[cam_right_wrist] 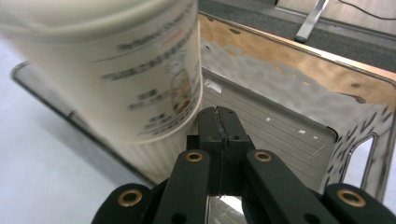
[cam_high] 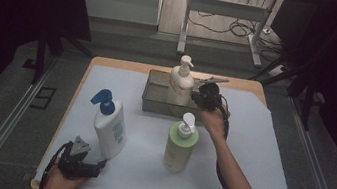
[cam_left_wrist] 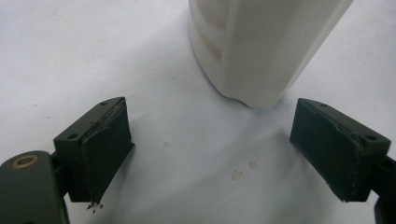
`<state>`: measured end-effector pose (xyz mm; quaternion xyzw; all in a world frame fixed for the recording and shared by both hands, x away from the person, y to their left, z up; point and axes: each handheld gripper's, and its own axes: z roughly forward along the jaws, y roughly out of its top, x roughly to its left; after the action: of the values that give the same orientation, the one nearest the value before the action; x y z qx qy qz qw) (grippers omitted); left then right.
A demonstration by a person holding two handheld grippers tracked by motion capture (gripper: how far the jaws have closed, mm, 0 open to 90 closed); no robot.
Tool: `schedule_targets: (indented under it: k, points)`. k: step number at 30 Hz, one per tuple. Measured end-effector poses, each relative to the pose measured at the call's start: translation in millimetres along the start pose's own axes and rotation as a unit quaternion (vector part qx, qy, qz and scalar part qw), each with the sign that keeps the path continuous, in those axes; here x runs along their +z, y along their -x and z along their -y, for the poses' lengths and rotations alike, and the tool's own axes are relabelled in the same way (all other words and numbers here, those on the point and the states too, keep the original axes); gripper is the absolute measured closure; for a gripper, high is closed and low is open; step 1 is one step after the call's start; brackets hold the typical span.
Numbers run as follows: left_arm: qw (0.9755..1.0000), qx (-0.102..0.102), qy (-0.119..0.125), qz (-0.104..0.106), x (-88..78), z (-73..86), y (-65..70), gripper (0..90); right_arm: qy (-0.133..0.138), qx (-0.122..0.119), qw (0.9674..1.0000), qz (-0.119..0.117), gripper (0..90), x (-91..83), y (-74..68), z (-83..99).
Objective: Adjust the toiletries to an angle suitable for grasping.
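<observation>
A white bottle with a blue cap (cam_high: 110, 128) stands on the white sheet at the front left. My left gripper (cam_high: 95, 164) lies just in front of it, open; the bottle's base (cam_left_wrist: 261, 46) stands beyond the wide-apart jaws (cam_left_wrist: 212, 116), with nothing between them. A cream pump bottle (cam_high: 180, 83) stands in a metal tray (cam_high: 155, 103) at the back. My right gripper (cam_high: 201, 95) is at that bottle's right side, over the tray. In the right gripper view its jaws (cam_right_wrist: 218, 121) are shut pad to pad on nothing, beside the cream bottle (cam_right_wrist: 126, 79).
A green pump bottle (cam_high: 180, 147) stands mid-table, just left of the person's right forearm (cam_high: 231, 169). The tray's inside (cam_right_wrist: 280, 116) is bare to the right of the cream bottle. White sheet (cam_high: 258, 153) lies open on the right side of the table.
</observation>
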<state>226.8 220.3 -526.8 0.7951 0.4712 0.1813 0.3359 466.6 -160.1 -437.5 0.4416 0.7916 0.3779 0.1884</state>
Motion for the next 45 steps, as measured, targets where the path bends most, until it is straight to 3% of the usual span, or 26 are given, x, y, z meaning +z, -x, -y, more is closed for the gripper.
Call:
schedule_targets:
  k: [13, 21, 37, 45]
  points:
    - [1.0, 0.0, -0.001, 0.0, 0.0, -0.2, -0.1, 11.9, -0.024, 0.011, 0.9997, 0.002, 89.5, 22.2, 2.8, 5.4]
    - [1.0, 0.0, -0.001, 0.0, 0.0, -0.1, 0.0, 11.9, -0.026, 0.005, 0.9997, -0.001, 89.4, 26.9, -5.8, 4.1]
    - [1.0, 0.0, -0.001, 0.0, 0.0, -0.2, -0.1, 11.9, -0.027, -0.011, 0.9991, -0.03, 88.2, 38.5, -23.7, -2.8]
    - [1.0, -0.002, -0.001, 0.002, 0.0, -0.1, 0.0, 11.9, -0.024, -0.017, 0.9992, -0.027, 88.1, 44.3, -24.0, -11.1]
